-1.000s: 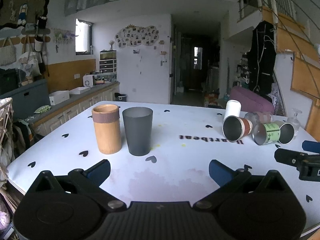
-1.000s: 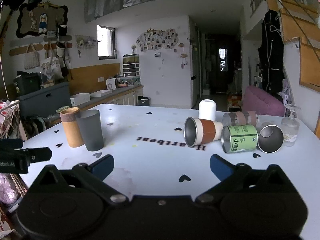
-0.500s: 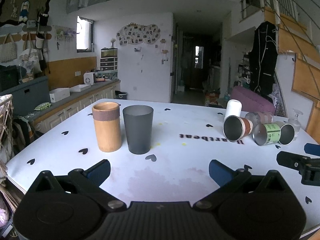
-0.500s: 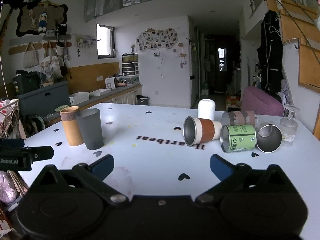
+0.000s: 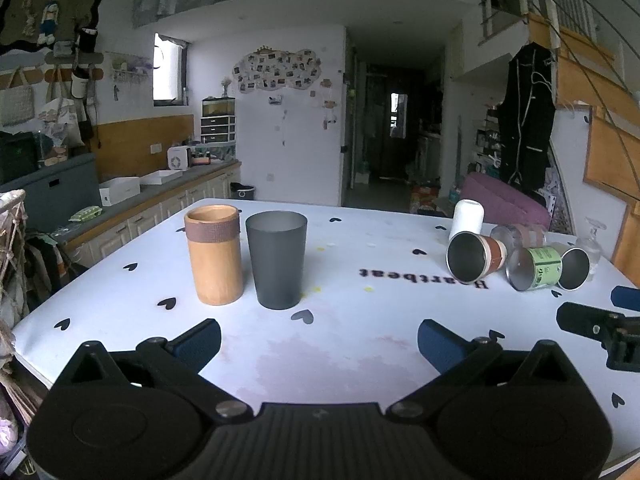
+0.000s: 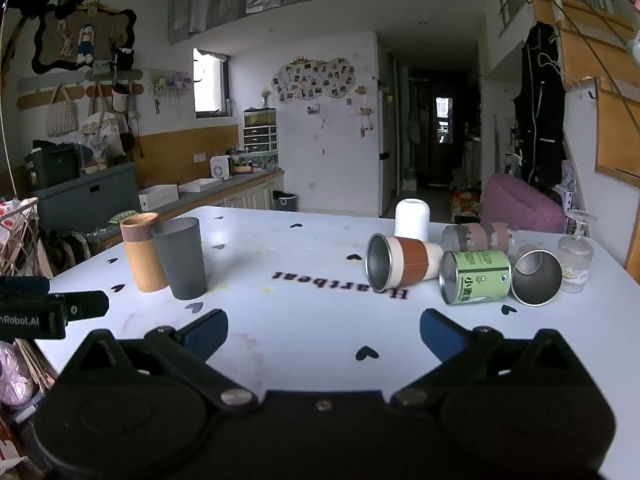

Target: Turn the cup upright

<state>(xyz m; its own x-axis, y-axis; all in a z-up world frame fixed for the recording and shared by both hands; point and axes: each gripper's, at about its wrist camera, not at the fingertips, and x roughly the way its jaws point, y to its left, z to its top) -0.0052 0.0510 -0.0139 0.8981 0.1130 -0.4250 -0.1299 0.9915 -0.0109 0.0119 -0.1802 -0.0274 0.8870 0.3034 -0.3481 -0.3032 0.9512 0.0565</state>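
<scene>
White tabletop (image 6: 304,320) printed with small black hearts and the black word "Heartbeat".

Left gripper (image 5: 319,342): blue-padded fingers spread wide apart, nothing between them, hovering over the near table edge. Right gripper (image 6: 324,334): fingers likewise wide apart and empty, low over the table.

Toppled cluster on the right side of the table:
- Steel cup with cream body and rust-brown sleeve (image 6: 400,266), lying on its side, open mouth turned toward the cameras and slightly left, shiny metal interior visible. Same cup in the left view (image 5: 476,255).
- Green-labelled tin can (image 6: 476,276) on its side just right of it, touching or nearly so; cannot tell which.
- Plain steel cup (image 6: 536,278) on its side, mouth toward camera, just beside the can.
- Clear glass tumbler with a brown band (image 6: 478,237) lying behind the can.
- White cylindrical cup (image 6: 412,220) standing mouth down behind the sleeved cup.
- Small clear glass bottle (image 6: 574,260) at the far right, a stemmed glass inverted on top of it.

Left side of the table: bamboo-coloured wooden cup with a brown band (image 5: 214,254) and dark grey plastic tumbler (image 5: 277,258), both upright, side by side, nearly touching.
</scene>
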